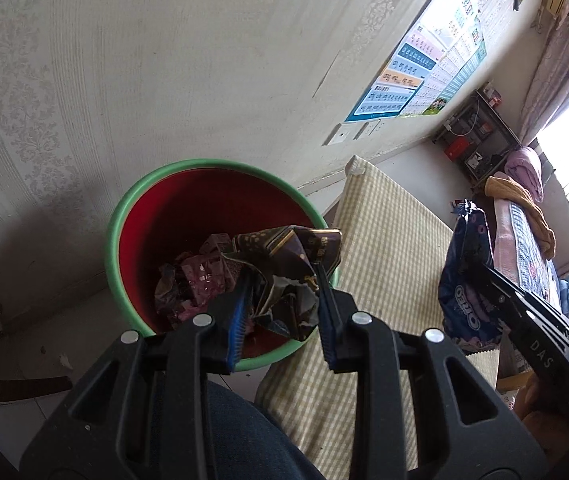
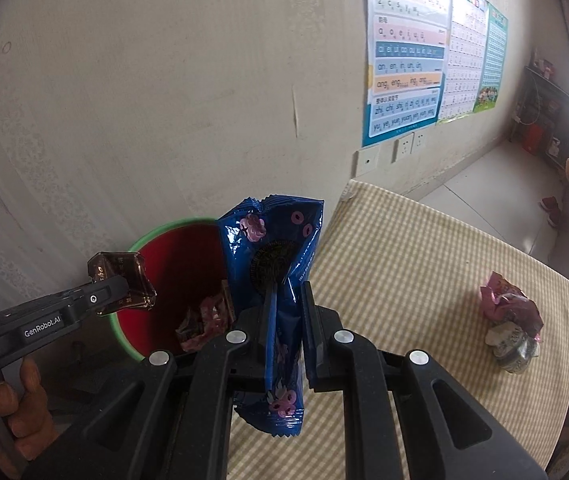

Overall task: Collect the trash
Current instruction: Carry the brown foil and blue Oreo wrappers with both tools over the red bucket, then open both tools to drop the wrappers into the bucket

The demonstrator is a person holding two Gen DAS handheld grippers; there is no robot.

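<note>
Red inside, green at the rim, the bin (image 1: 220, 168) already holds crumpled wrappers (image 1: 196, 284), so we're well under way. Left tongs (image 1: 282, 280) are closed on a dark brown wrapper (image 1: 284, 248) right over the bin's mouth; right tongs (image 2: 286, 300) grip a blue Oreo packet (image 2: 280, 248) beside the bin, above the tabletop (image 2: 404, 264) edge. Both look ready to drop. Only the right wrist view shows what's left: a pink wrapper bundle (image 2: 510, 316) lying well apart on the checked tabletop.
</note>
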